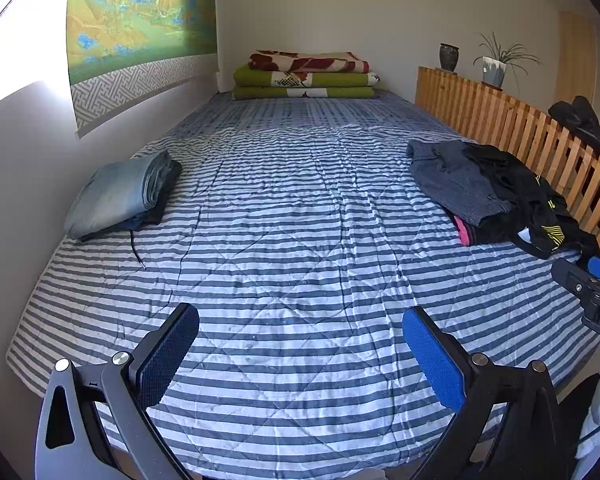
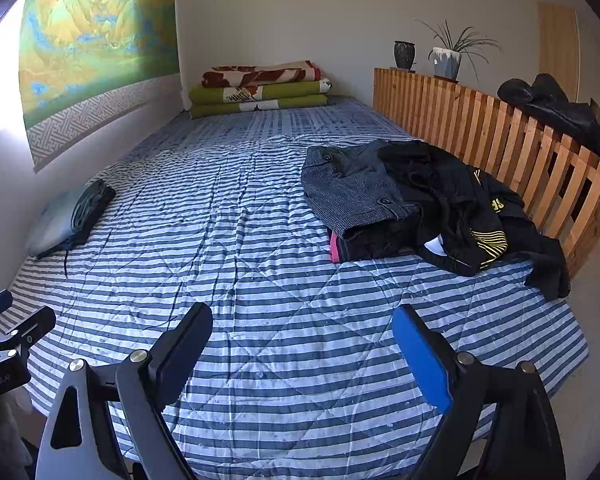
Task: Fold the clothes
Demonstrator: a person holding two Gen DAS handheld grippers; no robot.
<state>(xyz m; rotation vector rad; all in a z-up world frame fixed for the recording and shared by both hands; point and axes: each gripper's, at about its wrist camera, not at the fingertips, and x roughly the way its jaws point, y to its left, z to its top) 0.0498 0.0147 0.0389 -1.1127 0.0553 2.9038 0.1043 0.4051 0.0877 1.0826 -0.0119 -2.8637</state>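
A loose heap of clothes lies at the bed's right side by the wooden rail: a grey knit garment (image 1: 452,182) (image 2: 352,188) on top, a black garment with yellow print (image 1: 528,204) (image 2: 460,208) beside it, a pink edge underneath. A folded grey-blue garment (image 1: 120,194) (image 2: 70,216) rests on a dark one at the left, near the wall. My left gripper (image 1: 300,356) hangs open over the near end of the striped quilt (image 1: 300,220), holding nothing. My right gripper (image 2: 302,354) is also open and empty; the heap lies ahead of it to the right.
Folded blankets (image 1: 304,76) (image 2: 260,88) are stacked at the far end of the bed. A slatted wooden rail (image 1: 520,128) (image 2: 500,128) runs along the right, with a jar, a potted plant (image 2: 448,56) and a black bag (image 2: 556,108) on it. A wall with a hanging scroll bounds the left.
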